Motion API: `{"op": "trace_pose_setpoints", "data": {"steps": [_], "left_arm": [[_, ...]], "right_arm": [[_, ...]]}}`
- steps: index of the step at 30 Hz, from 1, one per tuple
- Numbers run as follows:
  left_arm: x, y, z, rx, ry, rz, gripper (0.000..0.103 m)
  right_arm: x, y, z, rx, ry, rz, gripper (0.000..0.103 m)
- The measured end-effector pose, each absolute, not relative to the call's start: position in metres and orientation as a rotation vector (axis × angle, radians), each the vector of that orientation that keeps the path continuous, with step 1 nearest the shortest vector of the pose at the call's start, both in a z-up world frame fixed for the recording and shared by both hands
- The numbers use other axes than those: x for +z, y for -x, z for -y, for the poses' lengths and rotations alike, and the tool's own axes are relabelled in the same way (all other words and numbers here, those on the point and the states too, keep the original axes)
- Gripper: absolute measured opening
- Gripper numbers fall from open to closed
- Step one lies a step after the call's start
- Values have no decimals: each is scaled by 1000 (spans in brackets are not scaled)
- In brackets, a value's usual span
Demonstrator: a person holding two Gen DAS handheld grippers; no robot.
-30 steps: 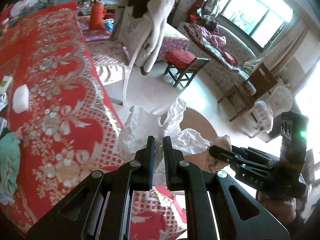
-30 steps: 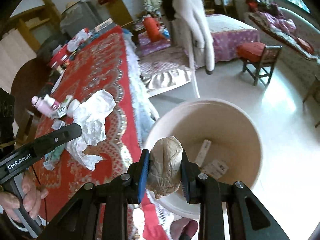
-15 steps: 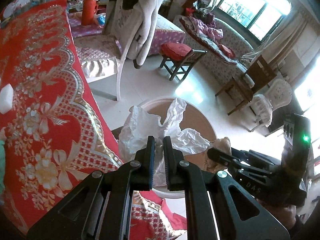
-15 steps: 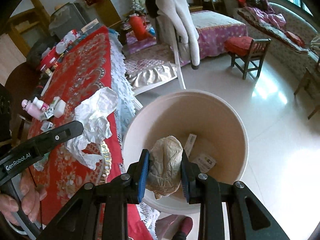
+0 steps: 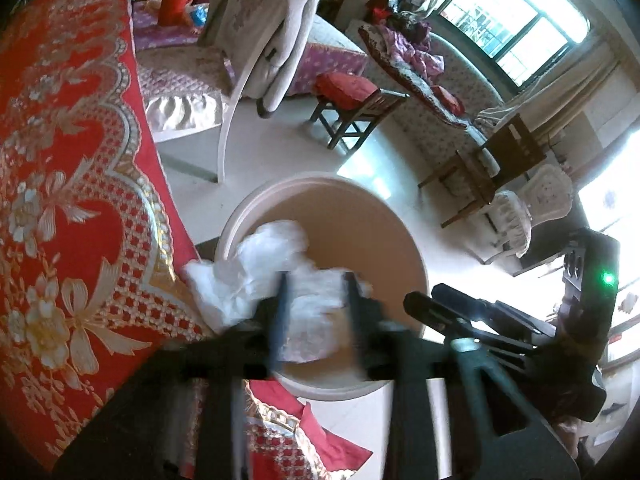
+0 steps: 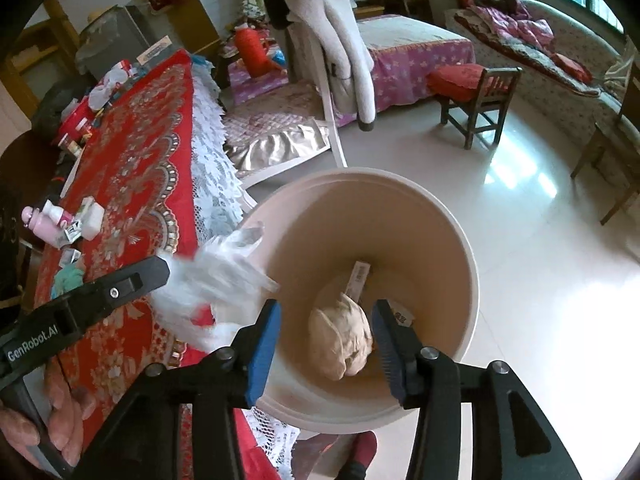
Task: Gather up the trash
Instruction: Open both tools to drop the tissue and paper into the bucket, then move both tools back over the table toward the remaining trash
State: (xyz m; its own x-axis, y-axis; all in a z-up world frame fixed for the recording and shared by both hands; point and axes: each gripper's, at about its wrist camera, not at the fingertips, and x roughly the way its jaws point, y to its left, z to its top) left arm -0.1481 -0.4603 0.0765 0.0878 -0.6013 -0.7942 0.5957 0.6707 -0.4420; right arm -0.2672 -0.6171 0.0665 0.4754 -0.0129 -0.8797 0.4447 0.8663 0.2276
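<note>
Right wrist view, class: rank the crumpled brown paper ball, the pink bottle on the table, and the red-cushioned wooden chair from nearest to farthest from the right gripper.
1. Crumpled brown paper ball: between the open fingers of the right gripper, inside the bucket.
2. Pink bottle: far left, on the red tablecloth.
3. Red-cushioned wooden chair: upper right, across the floor.

The left gripper [image 5: 314, 312], jaws apart, hangs over the bucket [image 5: 394, 216] with crumpled white paper [image 5: 280, 276] between its blurred fingers (contact unclear).
</note>
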Motion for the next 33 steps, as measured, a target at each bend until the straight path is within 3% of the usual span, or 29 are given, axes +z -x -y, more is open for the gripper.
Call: {"op": "trace_pose_setpoints", "data": {"steps": [1, 21, 33], "left_arm": [[76, 147, 457, -891, 24, -1184, 54], [101, 149, 392, -670, -44, -1047, 54], [115, 134, 302, -477, 1, -992, 54]], "right_arm": [[66, 268, 618, -293, -465, -1051, 46], [80, 238, 578, -174, -410, -1045, 46], [91, 183, 497, 23, -308, -1046, 47]]}}
